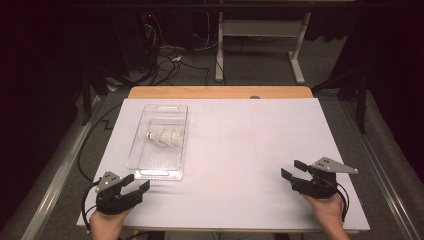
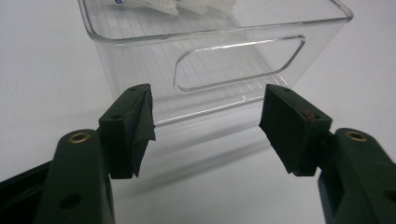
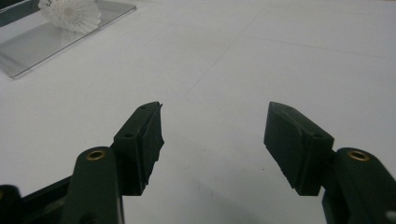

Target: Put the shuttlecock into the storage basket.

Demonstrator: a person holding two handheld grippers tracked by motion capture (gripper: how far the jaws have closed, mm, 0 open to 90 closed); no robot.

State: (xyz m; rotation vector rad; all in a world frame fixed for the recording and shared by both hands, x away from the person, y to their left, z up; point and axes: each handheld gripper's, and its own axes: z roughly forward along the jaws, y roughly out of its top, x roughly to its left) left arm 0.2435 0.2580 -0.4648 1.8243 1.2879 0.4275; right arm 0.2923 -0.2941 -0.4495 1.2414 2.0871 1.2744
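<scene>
While you held both grippers low at the near edge of the bench [image 1: 235,210], the shuttlecock [image 1: 165,137] lay on its side inside the clear tray [image 1: 141,170] at your left. Your left gripper [image 1: 141,183] sat just short of the tray's near handle wall, fingers [image 2: 133,126] spread and empty; your right gripper [image 1: 294,169] was well apart from it, fingers [image 3: 144,140] likewise spread on nothing. Pushing forward on the left could have nudged the light tray and rolled the shuttlecock. Reaching in, you had the tray's walls in the way; the white sheet between was bare.
</scene>
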